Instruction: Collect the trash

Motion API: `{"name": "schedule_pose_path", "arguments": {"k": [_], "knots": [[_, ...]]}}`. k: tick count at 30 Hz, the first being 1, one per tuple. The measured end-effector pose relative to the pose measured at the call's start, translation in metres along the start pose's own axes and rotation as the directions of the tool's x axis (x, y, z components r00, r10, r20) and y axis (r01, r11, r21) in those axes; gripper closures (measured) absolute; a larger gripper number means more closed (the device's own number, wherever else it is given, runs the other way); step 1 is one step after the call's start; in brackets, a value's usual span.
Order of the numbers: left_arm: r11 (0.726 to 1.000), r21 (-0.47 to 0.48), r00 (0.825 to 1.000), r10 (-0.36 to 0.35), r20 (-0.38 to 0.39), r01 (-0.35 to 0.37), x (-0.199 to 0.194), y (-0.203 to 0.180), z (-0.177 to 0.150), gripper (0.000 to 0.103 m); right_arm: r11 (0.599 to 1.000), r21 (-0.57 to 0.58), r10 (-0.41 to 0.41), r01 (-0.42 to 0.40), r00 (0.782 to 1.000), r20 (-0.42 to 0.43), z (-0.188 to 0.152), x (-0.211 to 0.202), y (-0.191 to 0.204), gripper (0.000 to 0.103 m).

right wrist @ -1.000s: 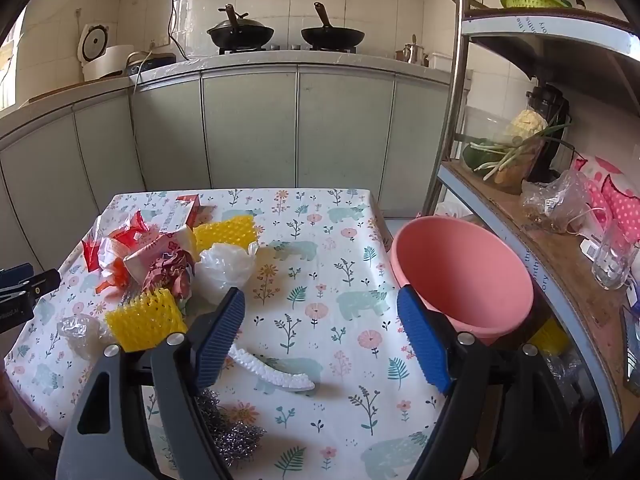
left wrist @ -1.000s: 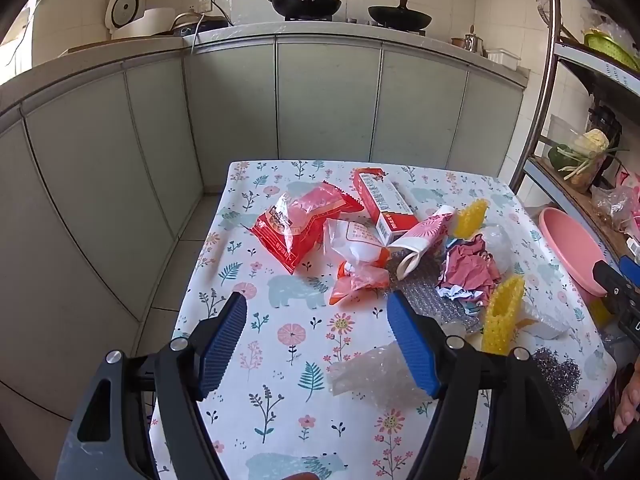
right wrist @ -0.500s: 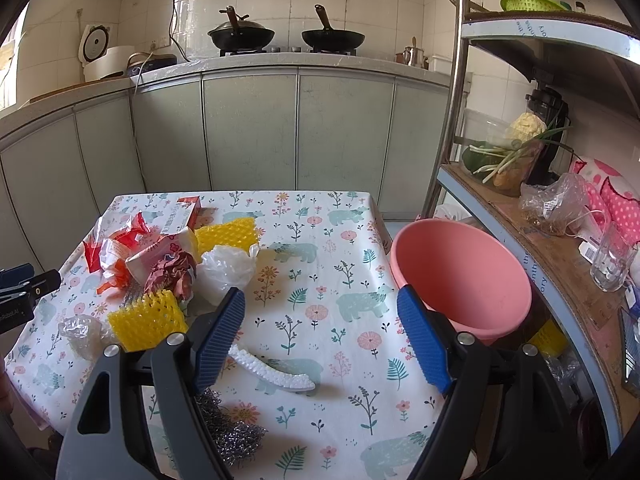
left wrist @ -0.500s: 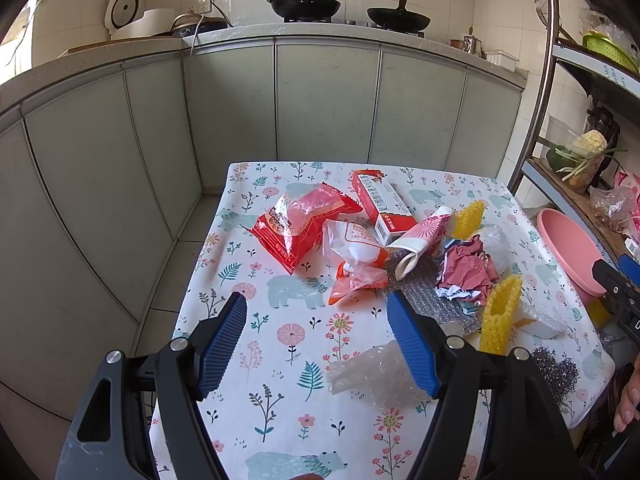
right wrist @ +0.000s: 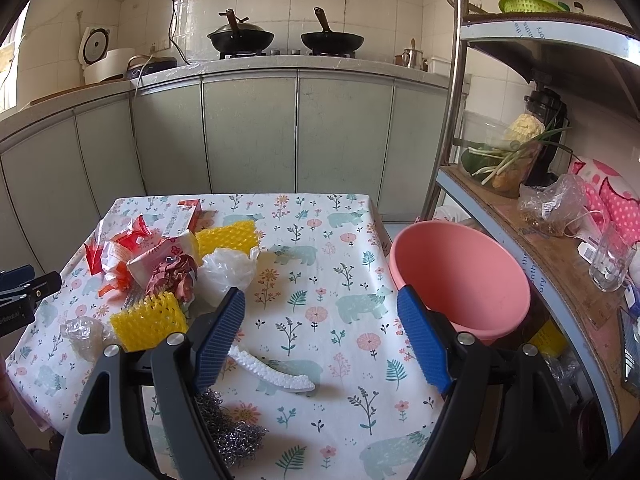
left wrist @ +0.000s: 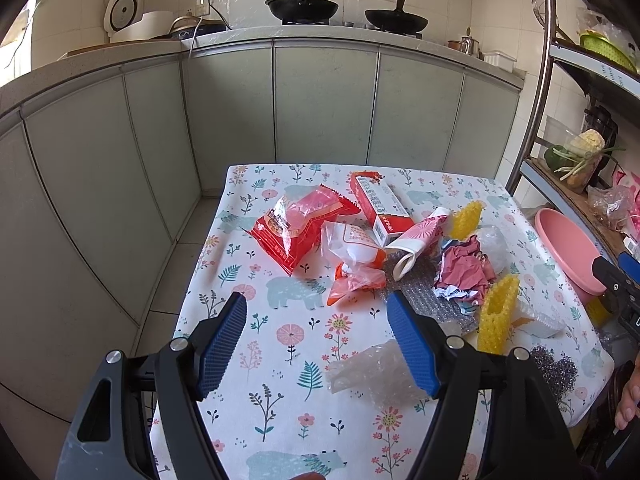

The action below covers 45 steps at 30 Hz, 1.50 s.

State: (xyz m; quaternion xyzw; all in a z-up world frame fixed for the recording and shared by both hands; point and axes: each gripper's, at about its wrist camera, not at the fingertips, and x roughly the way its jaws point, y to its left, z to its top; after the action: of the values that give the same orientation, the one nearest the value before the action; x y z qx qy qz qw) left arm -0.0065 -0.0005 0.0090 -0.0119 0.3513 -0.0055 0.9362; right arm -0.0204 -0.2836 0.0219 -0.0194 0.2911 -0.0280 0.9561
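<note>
Trash lies on a floral tablecloth [left wrist: 280, 336]: a red snack bag [left wrist: 296, 226], a red and white box [left wrist: 382, 204], crumpled pink paper [left wrist: 464, 272], yellow foam nets [left wrist: 496, 312], clear bubble wrap [left wrist: 372, 372] and a steel scourer [right wrist: 230, 428]. A white foam strip [right wrist: 272, 372] lies in the right wrist view. A pink basin [right wrist: 460, 280] stands past the table's right edge. My left gripper [left wrist: 316, 344] is open and empty above the near table, beside the bubble wrap. My right gripper [right wrist: 320, 336] is open and empty above the tablecloth [right wrist: 344, 240], left of the basin.
Grey kitchen cabinets [left wrist: 320, 100] run behind the table, with two woks [left wrist: 304, 4] on the stove. A metal shelf rack [right wrist: 560, 216] with vegetables, a bag and a glass [right wrist: 610, 256] stands to the right. The floor gap lies left of the table.
Both grippers stay open and almost still. The views have shifted only slightly; nothing on the table has moved.
</note>
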Motion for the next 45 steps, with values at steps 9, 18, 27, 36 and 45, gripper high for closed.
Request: {"name": "schedule_pose_path", "arguments": {"k": [9,18,27,36,45], "knots": [[1.0,0.0,1.0,-0.001,0.0,0.001,0.0,0.001,-0.001,0.031,1.0,-0.001,0.001,-0.001,1.0,0.003,-0.001,-0.001,0.001,0.024],[1.0,0.0,1.0,-0.003,-0.001,0.003,0.0,0.001,-0.001,0.031,1.0,-0.005,0.001,-0.001,1.0,0.006,-0.001,-0.001,0.003,0.024],[1.0,0.004,1.0,-0.005,-0.001,0.005,0.0,0.001,-0.002,0.031,1.0,-0.01,0.001,-0.001,1.0,0.008,0.0,-0.002,0.003,0.024],[0.999,0.02,0.999,-0.036,-0.012,0.036,0.0,0.003,-0.004,0.031,1.0,-0.012,0.016,-0.017,1.0,-0.009,0.001,-0.003,0.001,0.024],[0.989,0.071,0.991,-0.129,-0.046,0.132,-0.002,0.002,-0.007,0.031,0.998,-0.015,0.063,-0.064,0.997,-0.054,-0.003,-0.005,-0.009,0.024]]}}
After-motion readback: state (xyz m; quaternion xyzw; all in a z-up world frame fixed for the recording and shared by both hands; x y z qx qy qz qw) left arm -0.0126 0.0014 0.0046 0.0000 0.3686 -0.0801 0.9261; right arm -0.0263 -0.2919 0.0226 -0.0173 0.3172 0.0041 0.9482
